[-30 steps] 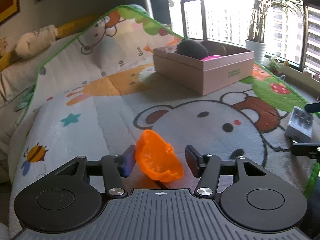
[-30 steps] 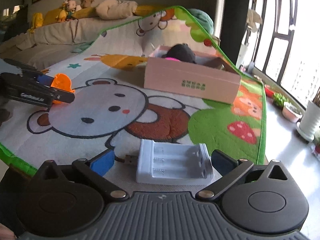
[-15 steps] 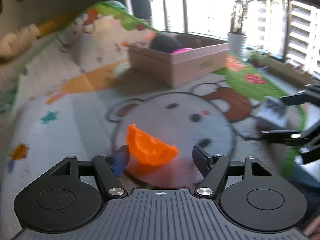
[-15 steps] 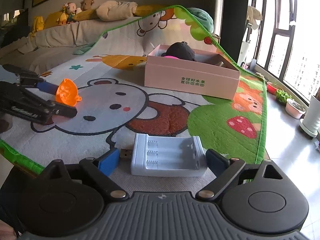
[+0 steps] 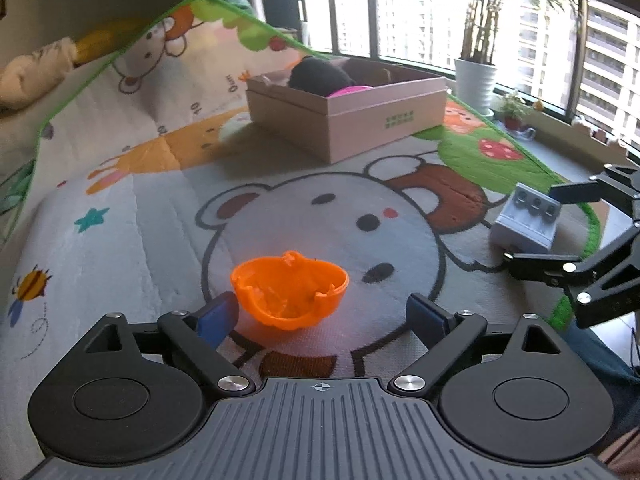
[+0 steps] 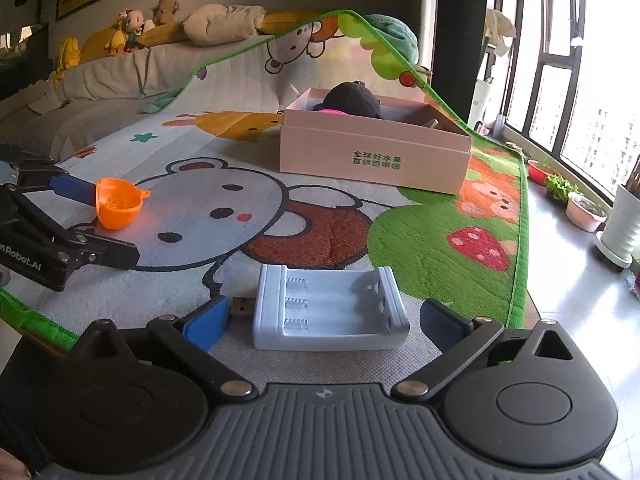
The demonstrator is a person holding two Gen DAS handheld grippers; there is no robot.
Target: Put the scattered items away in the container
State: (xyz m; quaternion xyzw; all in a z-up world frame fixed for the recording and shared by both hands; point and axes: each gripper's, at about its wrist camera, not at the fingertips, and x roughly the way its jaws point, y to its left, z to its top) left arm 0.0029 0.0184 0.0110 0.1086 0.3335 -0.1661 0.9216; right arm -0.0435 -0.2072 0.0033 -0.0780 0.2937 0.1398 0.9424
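An orange half-shell (image 5: 288, 292) lies hollow side up on the bear play mat. It sits between the fingers of my left gripper (image 5: 322, 316), close to the left blue pad, and the right pad is well clear of it. The left jaws are opening. A white battery charger (image 6: 328, 312) with a USB plug lies on the mat between the fingers of my right gripper (image 6: 326, 324). Those jaws are opening, and neither pad presses on the charger. The pink cardboard box (image 5: 360, 120) stands farther back with a black item (image 5: 320, 74) and something pink inside.
The mat's green edge (image 6: 516, 240) runs along the right, with bare floor and potted plants (image 6: 584, 208) beyond it by the window. A sofa with plush toys (image 6: 132, 28) stands behind the mat. My left gripper (image 6: 100, 220) shows at the left of the right wrist view.
My left gripper had the orange shell pinched and tilted; its jaws have spread and the shell now rests on the mat, hollow side up. The right gripper stays around the charger.
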